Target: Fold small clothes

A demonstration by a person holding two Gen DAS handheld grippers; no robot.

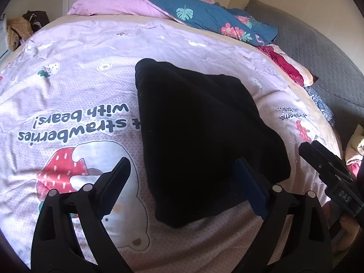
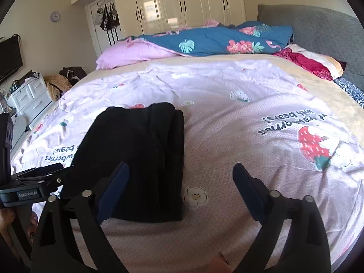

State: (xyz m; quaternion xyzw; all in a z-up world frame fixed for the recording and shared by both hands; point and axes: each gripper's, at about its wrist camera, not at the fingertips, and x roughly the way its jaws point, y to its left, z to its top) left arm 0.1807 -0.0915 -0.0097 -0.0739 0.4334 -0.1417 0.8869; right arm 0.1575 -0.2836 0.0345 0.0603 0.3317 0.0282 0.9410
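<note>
sunlit bedroom, with a wide bed under a pink strawberry-print cover as the work surface, white wardrobes behind. the black garment lies flat near the middle of the cover, already doubled into a long strip with stacked layers showing at its far end. the left gripper hangs over the near end of the strip, jaws spread wide and holding nothing; the right gripper is likewise released, its left finger over the strip's right edge.

judging by the shape, the step in hand looks like one more fold, near end over far. it would go best if each gripper pinches a near corner through all layers, lifts evenly, then lays the end square on the far edge. open cover lies all round the garment; the blue floral quilt and red pillow sit well apart.
</note>
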